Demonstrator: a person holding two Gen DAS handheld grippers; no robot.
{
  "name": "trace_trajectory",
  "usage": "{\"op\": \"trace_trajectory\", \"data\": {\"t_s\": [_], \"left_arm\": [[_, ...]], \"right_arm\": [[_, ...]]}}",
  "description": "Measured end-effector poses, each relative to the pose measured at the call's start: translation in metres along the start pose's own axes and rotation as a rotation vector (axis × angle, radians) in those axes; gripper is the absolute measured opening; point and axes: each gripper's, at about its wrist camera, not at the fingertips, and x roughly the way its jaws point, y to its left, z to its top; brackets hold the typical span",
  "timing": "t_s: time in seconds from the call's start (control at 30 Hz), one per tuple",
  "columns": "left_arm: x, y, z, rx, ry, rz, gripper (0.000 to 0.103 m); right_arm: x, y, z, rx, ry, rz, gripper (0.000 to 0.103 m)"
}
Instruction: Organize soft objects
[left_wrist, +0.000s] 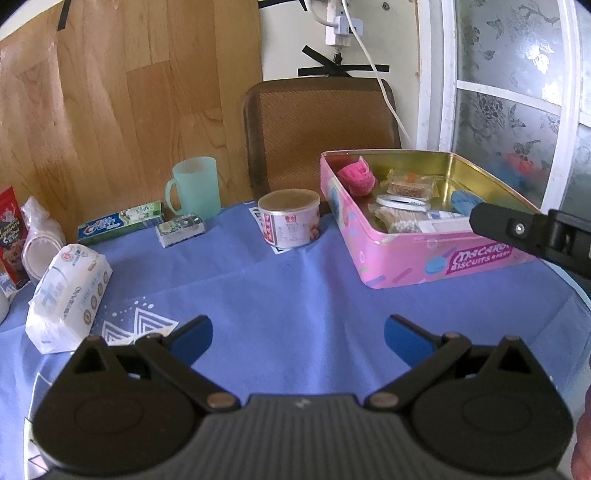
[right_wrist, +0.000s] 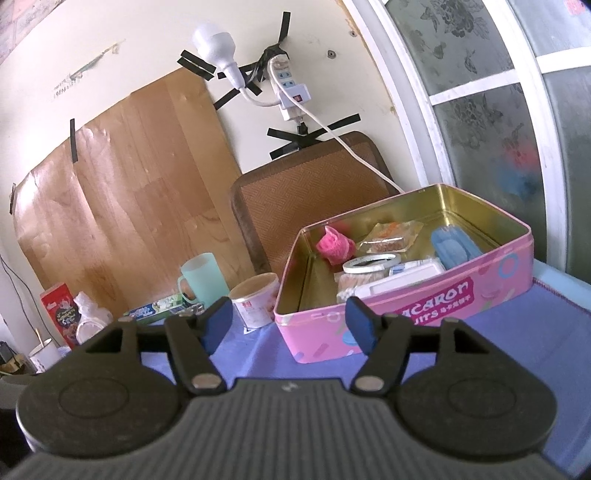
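Hovering low over the blue cloth (left_wrist: 295, 280), left gripper (left_wrist: 298, 338) tilts downward, jaws released, empty. Right gripper (right_wrist: 290, 323) likewise spread, nothing between, aimed at pink tin (right_wrist: 424, 306) at one o'clock. Tissue pack (left_wrist: 68, 295) lies at ten o'clock, untouched.

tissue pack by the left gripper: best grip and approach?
Tissue pack lies flat and tilted on the blue cloth, long axis running away from the camera. Probably come from above with the open left gripper, pinching across its narrow width at mid-length; the soft wrap should compress.
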Motion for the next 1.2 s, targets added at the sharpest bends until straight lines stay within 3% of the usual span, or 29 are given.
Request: {"op": "trace_trajectory", "data": {"t_s": [1.2], "left_arm": [[0.013, 0.004, -0.009, -0.006, 0.058, -0.018, 0.103]], "right_arm": [[0.009, -0.001, -0.008, 0.006, 0.03, -0.006, 0.071]]}}
